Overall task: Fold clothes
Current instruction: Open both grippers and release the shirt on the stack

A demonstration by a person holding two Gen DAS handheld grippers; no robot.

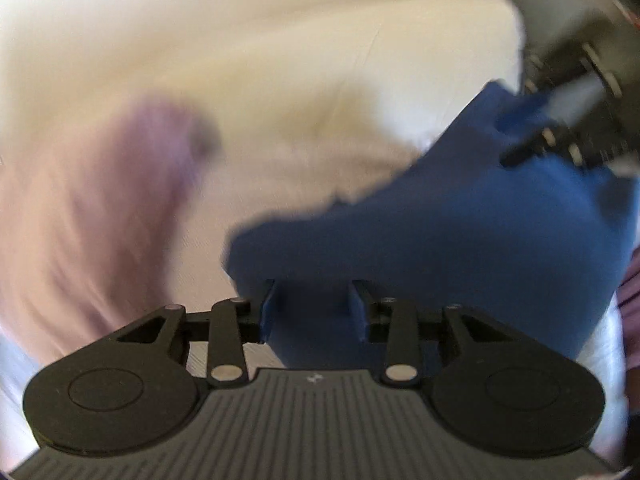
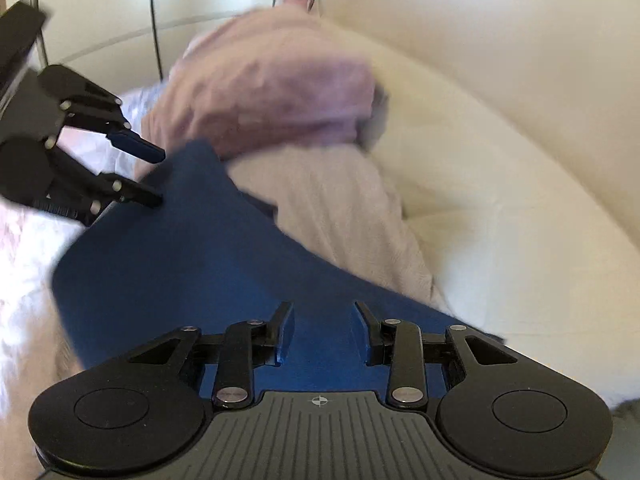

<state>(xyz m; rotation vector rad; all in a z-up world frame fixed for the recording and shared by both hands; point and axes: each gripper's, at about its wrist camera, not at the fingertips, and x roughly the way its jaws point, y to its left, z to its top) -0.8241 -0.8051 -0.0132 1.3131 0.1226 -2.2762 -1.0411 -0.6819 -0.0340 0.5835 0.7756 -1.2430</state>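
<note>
Blue cloth [image 1: 460,248], plain, smooth, blurred; spread on pale bedding [image 1: 280,184] between both grippers. Left gripper [image 1: 314,304]: fingers apart, cloth lying between and under them, no clamp visible. Right gripper [image 2: 323,332]: fingers likewise apart over the cloth [image 2: 192,264]. In the left view, cloth edge running from 6 o'clock up to 2, where the right gripper [image 1: 560,120] shows, smeared. Open bedding at 12. Pink garment [image 1: 100,208] at 9. Only in the right view: pink pile [image 2: 272,96] at 12, beige towel [image 2: 340,208] beneath it, left gripper [image 2: 154,178] at 9 with fingers spread, cream headboard [image 2: 500,40] at 1–3.
</note>
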